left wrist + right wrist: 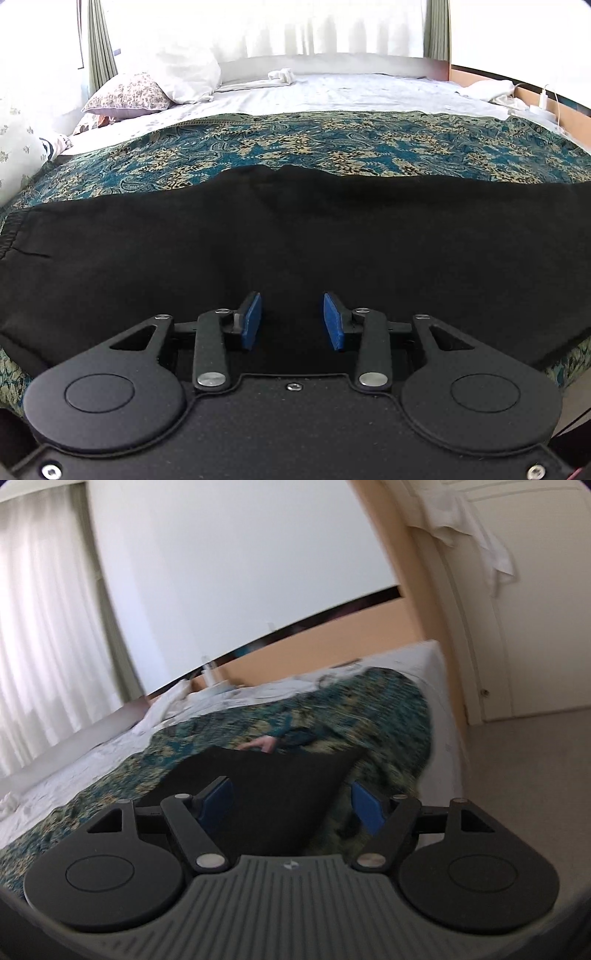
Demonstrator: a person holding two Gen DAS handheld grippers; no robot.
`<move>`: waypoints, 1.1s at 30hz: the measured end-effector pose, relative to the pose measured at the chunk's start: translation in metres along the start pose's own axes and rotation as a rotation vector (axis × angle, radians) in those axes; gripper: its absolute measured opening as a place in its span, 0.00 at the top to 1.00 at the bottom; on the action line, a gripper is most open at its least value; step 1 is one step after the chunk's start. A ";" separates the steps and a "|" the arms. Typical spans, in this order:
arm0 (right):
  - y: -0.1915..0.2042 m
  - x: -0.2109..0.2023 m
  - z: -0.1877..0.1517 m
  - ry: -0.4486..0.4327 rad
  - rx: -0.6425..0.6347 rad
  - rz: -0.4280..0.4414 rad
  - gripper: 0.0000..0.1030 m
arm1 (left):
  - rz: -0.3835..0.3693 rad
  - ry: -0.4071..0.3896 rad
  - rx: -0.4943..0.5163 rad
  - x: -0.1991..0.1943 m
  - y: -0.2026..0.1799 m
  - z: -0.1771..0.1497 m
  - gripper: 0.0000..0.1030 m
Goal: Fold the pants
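Pants: black pants [295, 236] lie spread flat across the near part of the bed, on the teal paisley bedspread [332, 147]; the elastic waistband [11, 232] shows at the left edge of the left wrist view.
Far end: in the right wrist view the dark cloth [273, 786] ends in a corner near the bed's edge — the picture is blurred, so whether it is a hem cannot be told.
Left gripper: the left gripper [292, 320] hangs over the middle of the fabric, jaws partly apart, nothing pinched between its blue pads [252, 320].
Right gripper: the right gripper [291, 805] stands wide over that corner, empty.
Handling: likely soft, light and limp — it should drape and sag from any single hold, and may drag on the textured bedspread.
Where to grip: probably the waistband and the opposite end, pinching all layers together so the fold stays square.
Risk: a thin pinch could catch only the top layer, or the bedspread with it.
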State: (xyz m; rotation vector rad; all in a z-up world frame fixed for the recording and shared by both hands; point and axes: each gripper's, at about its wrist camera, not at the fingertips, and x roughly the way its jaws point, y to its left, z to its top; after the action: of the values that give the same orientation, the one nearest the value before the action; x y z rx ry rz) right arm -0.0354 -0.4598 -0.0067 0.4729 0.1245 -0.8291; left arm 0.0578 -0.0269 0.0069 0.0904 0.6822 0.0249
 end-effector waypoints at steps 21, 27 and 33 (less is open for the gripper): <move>0.048 0.027 -0.008 0.088 -0.168 0.051 0.19 | 0.017 -0.006 -0.001 0.003 -0.005 0.000 0.63; 0.032 0.037 0.002 0.110 -0.012 0.061 0.18 | 0.012 -0.007 0.002 0.003 -0.004 0.000 0.62; -0.010 0.051 0.017 0.184 0.266 0.197 0.25 | 0.011 -0.007 0.001 0.003 -0.003 0.000 0.62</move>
State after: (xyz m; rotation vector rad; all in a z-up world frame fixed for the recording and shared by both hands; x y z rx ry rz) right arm -0.0098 -0.5082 -0.0096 0.7999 0.1352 -0.6097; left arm 0.0596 -0.0300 0.0048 0.0948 0.6752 0.0351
